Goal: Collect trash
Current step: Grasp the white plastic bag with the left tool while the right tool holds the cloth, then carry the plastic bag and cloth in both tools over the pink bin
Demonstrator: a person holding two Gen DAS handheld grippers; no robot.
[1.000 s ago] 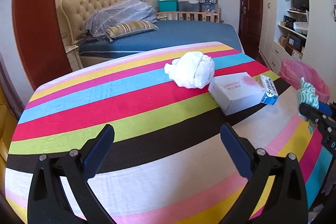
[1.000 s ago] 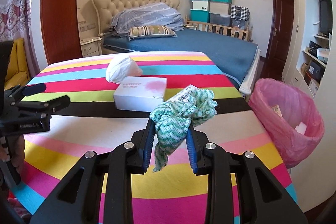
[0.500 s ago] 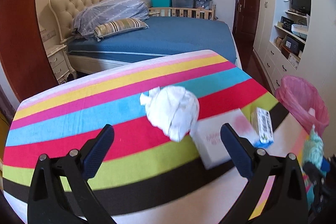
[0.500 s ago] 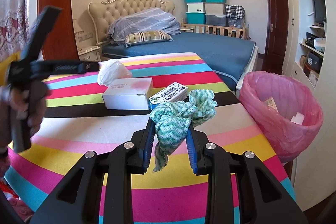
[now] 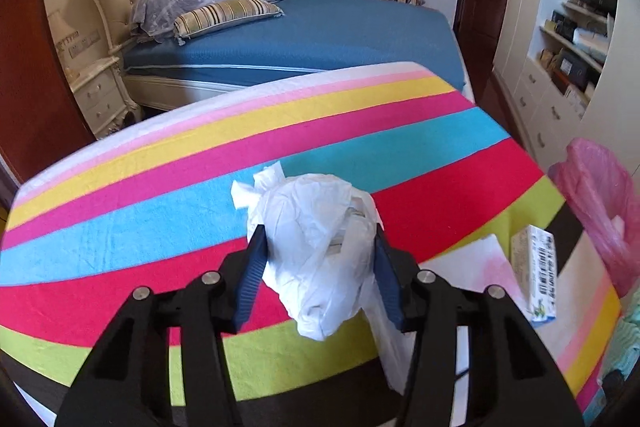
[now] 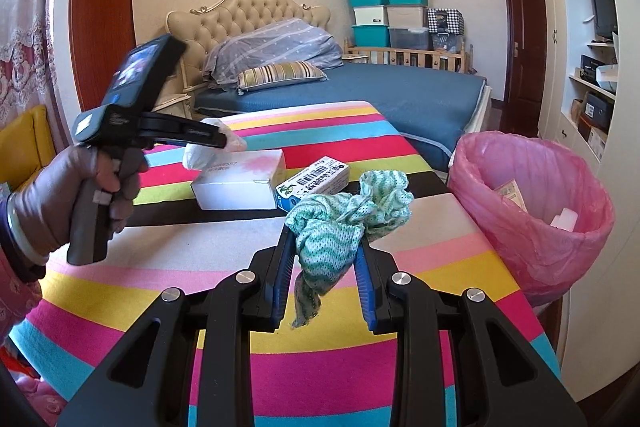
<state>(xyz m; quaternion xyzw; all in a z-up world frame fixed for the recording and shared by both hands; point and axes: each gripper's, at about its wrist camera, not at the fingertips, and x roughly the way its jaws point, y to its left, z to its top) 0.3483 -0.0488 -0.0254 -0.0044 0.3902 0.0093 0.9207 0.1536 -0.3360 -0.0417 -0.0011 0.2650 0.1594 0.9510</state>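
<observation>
My left gripper (image 5: 316,267) was wide open a moment ago; now its jaws are closing around the white bag (image 5: 316,247), low in the middle. My right gripper (image 6: 320,267) pinches the green cloth (image 6: 344,219). Both can go in the pink bin (image 6: 532,211) at the right.

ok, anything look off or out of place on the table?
Nothing spilled or damaged. The small barcode carton leans askew against the white box. Otherwise just trash: left claw closing on the white plastic bag.
</observation>
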